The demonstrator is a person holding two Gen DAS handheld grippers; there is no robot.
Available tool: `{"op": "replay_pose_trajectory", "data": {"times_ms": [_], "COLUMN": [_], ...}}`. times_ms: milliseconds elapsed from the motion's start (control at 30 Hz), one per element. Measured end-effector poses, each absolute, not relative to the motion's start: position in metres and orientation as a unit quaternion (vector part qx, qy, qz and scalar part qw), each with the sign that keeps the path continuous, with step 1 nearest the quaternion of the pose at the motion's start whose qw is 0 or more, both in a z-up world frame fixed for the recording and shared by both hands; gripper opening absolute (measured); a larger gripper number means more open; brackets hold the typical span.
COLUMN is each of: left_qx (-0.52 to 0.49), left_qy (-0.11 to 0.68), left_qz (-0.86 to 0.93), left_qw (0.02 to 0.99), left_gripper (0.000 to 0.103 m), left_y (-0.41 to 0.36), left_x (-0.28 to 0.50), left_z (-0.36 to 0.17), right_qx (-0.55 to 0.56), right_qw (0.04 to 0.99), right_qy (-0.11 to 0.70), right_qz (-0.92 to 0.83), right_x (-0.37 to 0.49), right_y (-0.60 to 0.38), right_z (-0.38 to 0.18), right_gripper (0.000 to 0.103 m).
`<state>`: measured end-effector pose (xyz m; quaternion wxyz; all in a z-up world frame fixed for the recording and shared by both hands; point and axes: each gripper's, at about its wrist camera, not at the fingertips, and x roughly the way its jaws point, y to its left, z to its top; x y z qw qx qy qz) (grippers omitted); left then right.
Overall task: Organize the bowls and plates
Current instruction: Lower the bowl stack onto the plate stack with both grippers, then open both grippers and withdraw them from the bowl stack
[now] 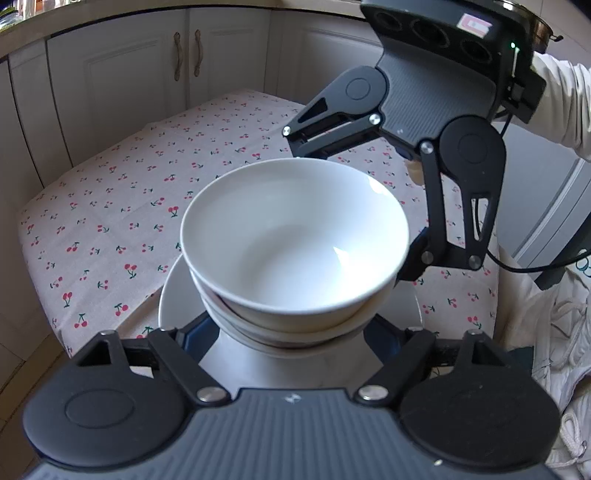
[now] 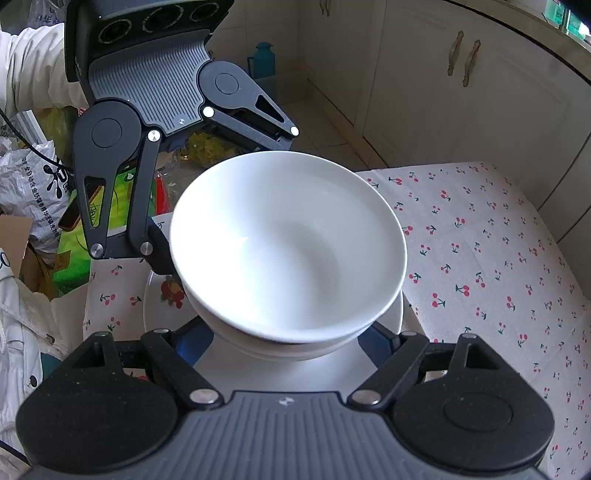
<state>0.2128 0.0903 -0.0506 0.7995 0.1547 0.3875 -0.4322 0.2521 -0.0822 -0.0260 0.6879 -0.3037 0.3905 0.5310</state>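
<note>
Bowls (image 1: 295,240) nested on plate (image 1: 173,295), stacking mostly done. My left gripper (image 1: 291,332) and right gripper (image 2: 291,332) both wide around stack; placement remains.

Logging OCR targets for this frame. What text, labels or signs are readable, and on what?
"全自动合金": printed sideways on the white plastic bag; the characters after it are too blurred to read.
Green packet: printed characters, too blurred to read.
Red-and-white sticker: unreadable.
Bowls, plate, tablecloth: no text.
</note>
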Motion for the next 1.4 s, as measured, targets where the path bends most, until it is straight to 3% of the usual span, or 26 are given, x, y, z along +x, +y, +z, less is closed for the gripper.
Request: {"op": "replay_pose_trajectory", "data": {"times_ms": [367,433,500,933,1400], "left_qx": [0.168,0.163,0.153,0.099,0.076], "left_qy": [0.375,0.376,0.373,0.366,0.299], "left_qz": [-0.428,-0.429,-0.427,-0.403,-0.220], "left_qw": [0.805,0.805,0.810,0.833,0.925], "left_gripper": [0.085,0.093,0.093,0.100,0.102], "left_y": [0.088,0.087,0.089,0.102,0.076], "left_x": [0.206,0.205,0.206,0.187,0.112], "left_z": [-0.052,-0.053,-0.051,-0.038,-0.027], "right_qx": [-0.306,-0.305,-0.294,-0.238,-0.126], "right_qw": [0.694,0.695,0.700,0.745,0.888], "right_qy": [0.385,0.383,0.380,0.365,0.364], "right_qz": [0.526,0.526,0.528,0.505,0.250], "right_x": [0.248,0.246,0.245,0.235,0.172], "right_y": [-0.084,-0.084,-0.085,-0.108,-0.140], "right_z": [-0.030,-0.030,-0.028,-0.011,-0.012], "right_gripper": [0.089,0.094,0.101,0.103,0.103]}}
